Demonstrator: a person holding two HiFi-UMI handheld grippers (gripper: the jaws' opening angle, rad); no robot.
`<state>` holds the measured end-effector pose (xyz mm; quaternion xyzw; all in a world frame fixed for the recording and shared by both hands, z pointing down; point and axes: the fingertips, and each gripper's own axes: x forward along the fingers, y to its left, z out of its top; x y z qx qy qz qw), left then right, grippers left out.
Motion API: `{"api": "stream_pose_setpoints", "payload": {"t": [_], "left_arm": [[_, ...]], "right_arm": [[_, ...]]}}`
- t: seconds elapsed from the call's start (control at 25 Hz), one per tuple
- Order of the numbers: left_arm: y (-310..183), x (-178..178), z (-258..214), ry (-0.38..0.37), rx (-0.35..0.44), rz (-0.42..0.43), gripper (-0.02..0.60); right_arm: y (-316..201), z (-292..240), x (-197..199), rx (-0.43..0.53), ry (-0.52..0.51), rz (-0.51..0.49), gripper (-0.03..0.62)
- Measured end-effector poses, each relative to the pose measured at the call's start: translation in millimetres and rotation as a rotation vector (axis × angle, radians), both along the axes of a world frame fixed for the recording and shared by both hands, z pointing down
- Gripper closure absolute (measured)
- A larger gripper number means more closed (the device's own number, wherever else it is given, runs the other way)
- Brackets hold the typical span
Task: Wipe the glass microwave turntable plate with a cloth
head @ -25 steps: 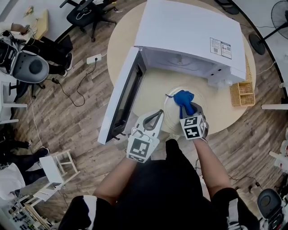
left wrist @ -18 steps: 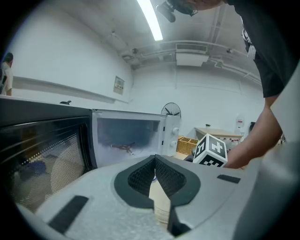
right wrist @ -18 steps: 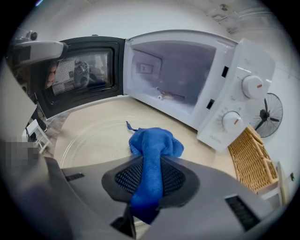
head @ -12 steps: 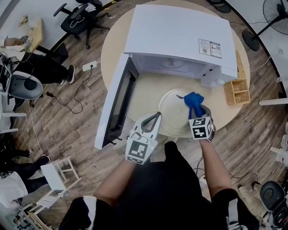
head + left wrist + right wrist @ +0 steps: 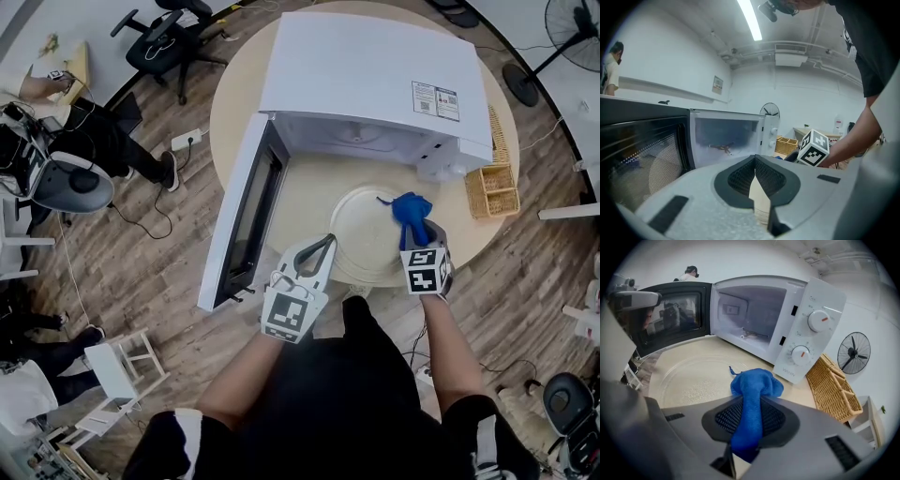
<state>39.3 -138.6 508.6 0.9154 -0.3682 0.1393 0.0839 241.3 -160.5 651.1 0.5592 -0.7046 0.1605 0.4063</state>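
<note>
Head view: a white microwave (image 5: pixel 375 66) stood on a round table (image 5: pixel 234 112) with its door (image 5: pixel 246 216) swung open toward 7 o'clock. The glass plate (image 5: pixel 361 230) lay flat on the table in front of the oven's mouth. The right gripper (image 5: pixel 415 234) was at the plate's 3 o'clock edge, with a blue cloth (image 5: pixel 410 208) bunched over the rim there. The left gripper (image 5: pixel 321 249) hung just off the plate's 8 o'clock edge, apart from it. A wicker basket (image 5: pixel 494 192) sat on the table at 3 o'clock, beyond the plate.

Left gripper view: the left gripper (image 5: pixel 754 161) had its fingers clenched, tips meeting, with nothing between them. The open microwave (image 5: pixel 726 136) lay ahead.

Right gripper view: the right gripper (image 5: pixel 750 408) had its fingers clamped on the cloth (image 5: pixel 755 385), which bulged out past the tips. The plate (image 5: pixel 689 376) spread toward 10 o'clock of the cloth, the basket (image 5: pixel 834 385) toward 3 o'clock.
</note>
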Motion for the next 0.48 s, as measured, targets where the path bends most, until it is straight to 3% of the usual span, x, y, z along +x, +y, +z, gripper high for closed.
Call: {"api": "stream_pose_setpoints", "payload": {"t": [0.48], "left_arm": [[10, -19, -3, 0.008, 0.001, -0.023, 0.575]], "right_arm": [[18, -35, -93, 0.047, -0.16, -0.115, 0.51]]}}
